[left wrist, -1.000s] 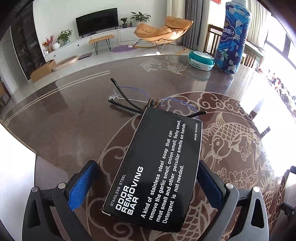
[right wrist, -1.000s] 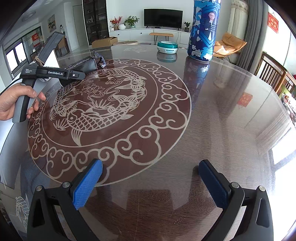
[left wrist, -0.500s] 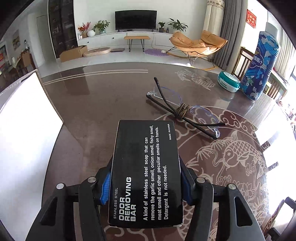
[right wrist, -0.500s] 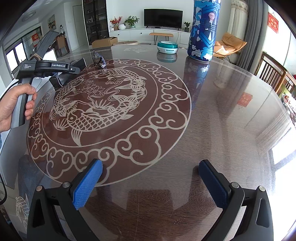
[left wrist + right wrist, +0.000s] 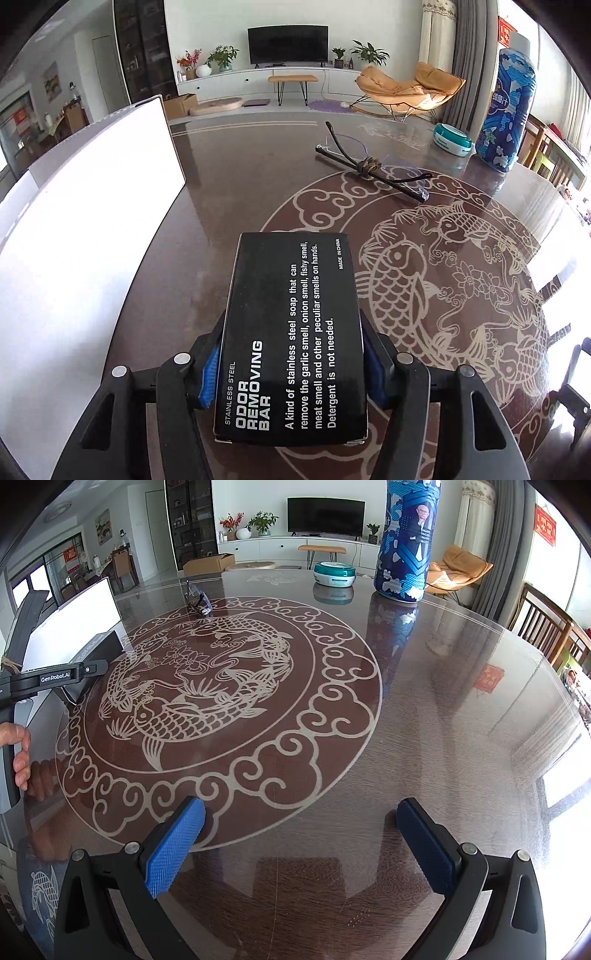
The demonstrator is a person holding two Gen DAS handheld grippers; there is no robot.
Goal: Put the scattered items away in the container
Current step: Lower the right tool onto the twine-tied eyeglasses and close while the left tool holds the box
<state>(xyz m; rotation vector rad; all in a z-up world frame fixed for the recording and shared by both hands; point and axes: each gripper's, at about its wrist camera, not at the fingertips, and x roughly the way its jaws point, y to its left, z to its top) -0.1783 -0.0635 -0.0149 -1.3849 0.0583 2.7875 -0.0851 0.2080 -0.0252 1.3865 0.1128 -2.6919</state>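
Left wrist view: shows the left gripper (image 5: 291,363) clenched on a black box (image 5: 295,332) printed "ODOR REMOVING BAR", blue pads (image 5: 208,373) pressed to both long sides near the printed end, far end sticking out ahead over the dark table (image 5: 240,192). Jaws only just drawn in around the box and eased a touch, box squarely between them. Hard to tell from here whether the box clears the tabletop. Left of the box, apart from it, stands the white container (image 5: 74,240), its bright wall filling that side. Farther ahead, well apart, lies a pair of glasses (image 5: 369,166) with crossed arms and a knot of cord at the middle, resting on the edge of the carved fish roundel. Beyond those, near the table's far rim, sit a teal round tin (image 5: 452,138) and, just beside it, a tall blue canister (image 5: 506,110), upright. Right wrist view: shows the right gripper (image 5: 301,843) released, fingers spread wide over bare tabletop with nothing between them. At the left edge, a hand (image 5: 18,753) wraps the other tool's grey handle, the black box held out close to the container's wall.
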